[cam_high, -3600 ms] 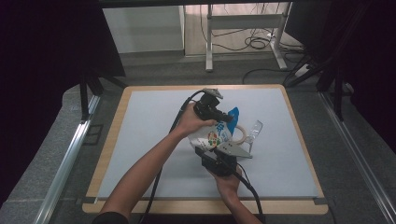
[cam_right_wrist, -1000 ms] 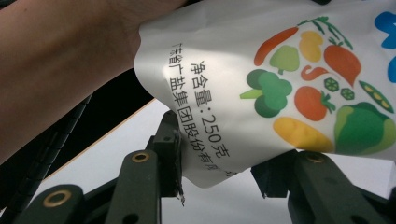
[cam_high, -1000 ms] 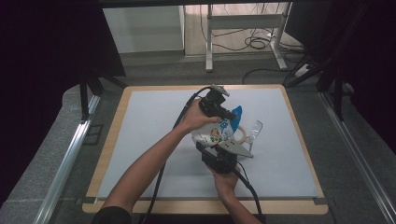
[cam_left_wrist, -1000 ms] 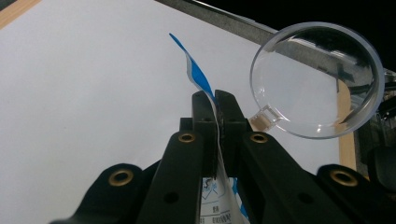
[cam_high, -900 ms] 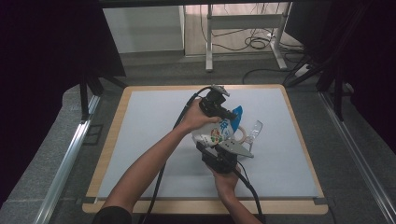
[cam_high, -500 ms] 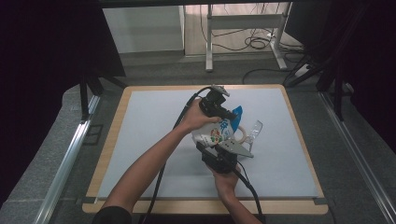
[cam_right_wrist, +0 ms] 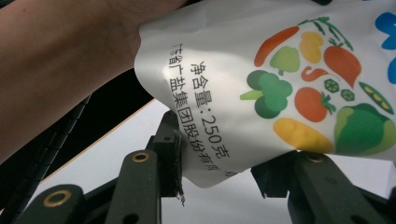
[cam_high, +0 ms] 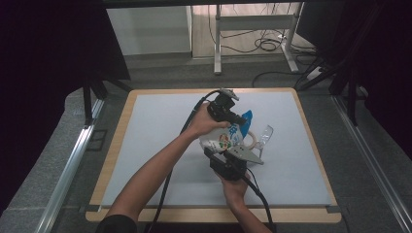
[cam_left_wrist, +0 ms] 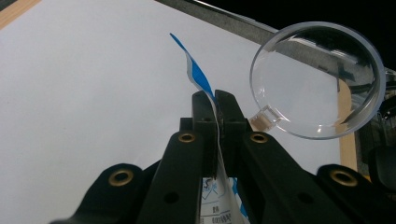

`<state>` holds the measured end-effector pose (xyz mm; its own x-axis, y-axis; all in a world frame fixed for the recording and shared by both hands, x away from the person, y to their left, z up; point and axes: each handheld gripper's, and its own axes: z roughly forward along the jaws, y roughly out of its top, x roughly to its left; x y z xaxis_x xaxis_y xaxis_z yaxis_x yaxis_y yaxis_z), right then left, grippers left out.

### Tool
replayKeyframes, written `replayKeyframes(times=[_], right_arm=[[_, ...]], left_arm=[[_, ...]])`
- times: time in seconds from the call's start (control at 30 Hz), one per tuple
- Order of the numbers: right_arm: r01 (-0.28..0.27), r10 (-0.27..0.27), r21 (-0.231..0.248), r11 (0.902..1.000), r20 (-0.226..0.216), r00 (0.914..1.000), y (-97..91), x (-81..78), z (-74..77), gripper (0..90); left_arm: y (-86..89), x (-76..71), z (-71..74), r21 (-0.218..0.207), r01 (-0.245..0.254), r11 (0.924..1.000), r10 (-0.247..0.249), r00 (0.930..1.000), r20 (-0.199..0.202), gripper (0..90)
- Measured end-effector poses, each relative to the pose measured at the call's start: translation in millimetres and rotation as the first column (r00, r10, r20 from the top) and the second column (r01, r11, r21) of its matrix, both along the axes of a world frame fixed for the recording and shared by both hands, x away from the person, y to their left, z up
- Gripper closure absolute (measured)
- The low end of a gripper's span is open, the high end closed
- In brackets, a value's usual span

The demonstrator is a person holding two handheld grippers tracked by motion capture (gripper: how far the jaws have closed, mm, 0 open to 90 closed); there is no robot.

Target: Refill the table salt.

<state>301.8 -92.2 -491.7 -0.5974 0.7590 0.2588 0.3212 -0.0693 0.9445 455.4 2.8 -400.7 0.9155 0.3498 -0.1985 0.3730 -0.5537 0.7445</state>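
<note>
Between both grips, the pouch (cam_high: 227, 138) half hidden: left hand-held gripper (cam_left_wrist: 216, 109) pinching its edge, right hand-held gripper (cam_right_wrist: 219, 154) clasping its bottom.

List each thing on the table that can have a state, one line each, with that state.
Salt bag: lifted off the table, held between both grippers, its top not visibly torn open.
Left gripper: shut on the bag's thin top edge.
Right gripper: closed around the bag's bottom end.
Clear round lid: lying on the table beyond the bag, untouched.
</note>
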Motion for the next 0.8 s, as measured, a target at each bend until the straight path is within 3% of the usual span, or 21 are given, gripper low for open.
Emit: replayKeyframes(times=[0.8], right_arm=[[0.008,-0.008,0.008,0.9999,0.002,1.0,-0.1,0.1,0.2,59.4]], left_arm=[[-2.7,0.2,1.1,0.009,0.003,1.0,-0.003,1.0,0.003,88.9]])
